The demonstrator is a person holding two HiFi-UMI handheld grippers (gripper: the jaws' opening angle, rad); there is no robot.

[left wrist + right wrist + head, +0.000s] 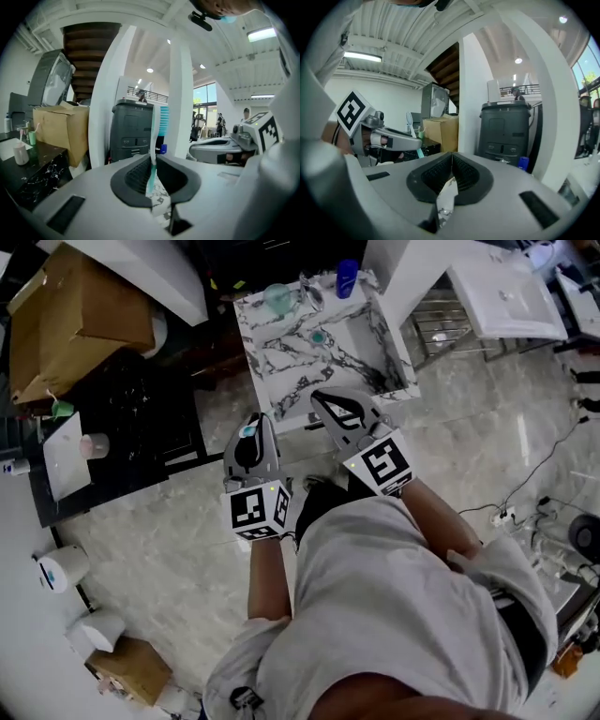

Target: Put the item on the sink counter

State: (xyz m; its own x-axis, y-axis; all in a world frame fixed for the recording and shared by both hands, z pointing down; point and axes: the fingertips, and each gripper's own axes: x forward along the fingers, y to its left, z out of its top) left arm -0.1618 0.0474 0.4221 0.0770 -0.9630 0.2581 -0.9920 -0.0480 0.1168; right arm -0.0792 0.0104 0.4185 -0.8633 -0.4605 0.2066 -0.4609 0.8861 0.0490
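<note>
My left gripper [151,165] is shut on a teal-and-white toothbrush [156,136], which stands upright between the jaws with its bristles at the top. From the head view the left gripper [249,435] hovers over the floor just in front of the marble sink counter [281,362], with the toothbrush [247,431] showing as a teal spot. My right gripper [323,401] is beside it, nearer the counter's front edge; its jaws [451,165] are shut with nothing between them. The right gripper view also catches the left gripper [391,139] and the toothbrush [410,123].
On the sink counter stand a green cup [277,298] and a blue bottle [347,277]. A cardboard box [75,315] and a dark counter [141,399] with a white cup [94,444] lie left. A white basin [506,296] lies upper right, and cables [534,512] run across the floor at right.
</note>
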